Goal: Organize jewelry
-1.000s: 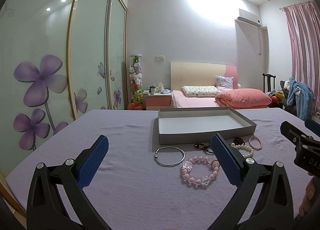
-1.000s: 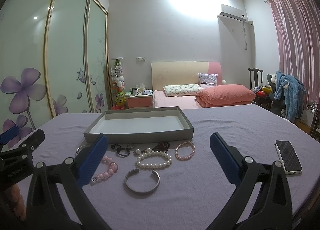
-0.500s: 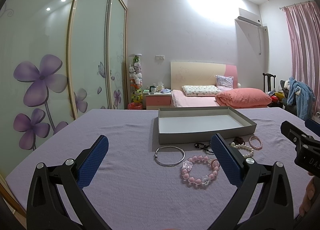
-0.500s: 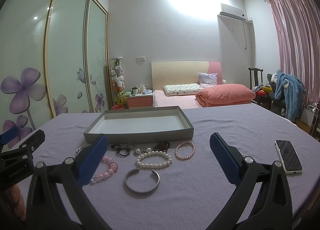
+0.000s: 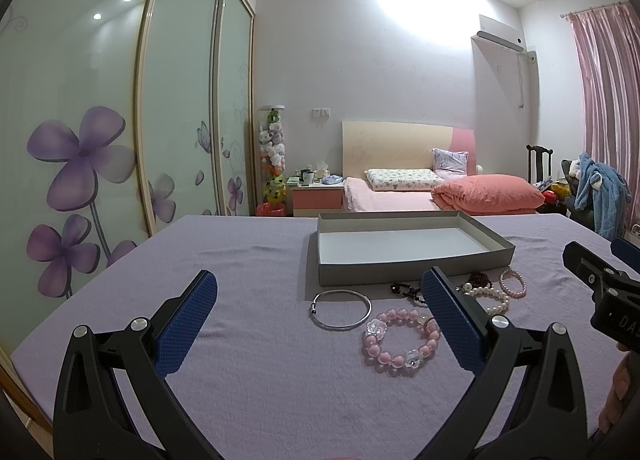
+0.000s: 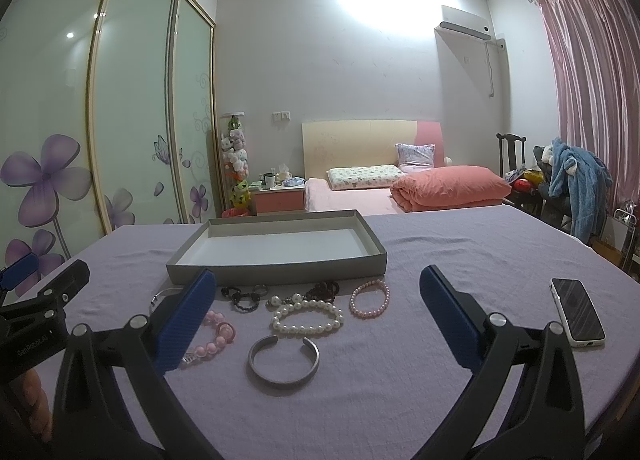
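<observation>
I have both grippers hanging spread wide and empty above the near edge of the table, which is covered in a purple cloth. Nothing is gripped yet: the left gripper looks over the left end of the jewelry, the right gripper over the middle of it.

The tray sits empty toward the far edge, its long side facing me. I judge it is the place the pieces are meant to go, which would explain why they lie in a loose row just in front of its near wall.

From the right view, the cuff lies nearest me, open gap toward the tray. Just beyond it is the pearl bracelet, with a small pink bracelet to its right and a dark bead string to its left. In the left view the thin bangle lies flat, touching or nearly touching the pink bead bracelet to its right.

A phone rests well apart by the right edge, clear of the work.

The task looks unstarted. The cuff sits centered between the right fingers, so it seems the natural first pick; being thin and flat on cloth, it may slide.
</observation>
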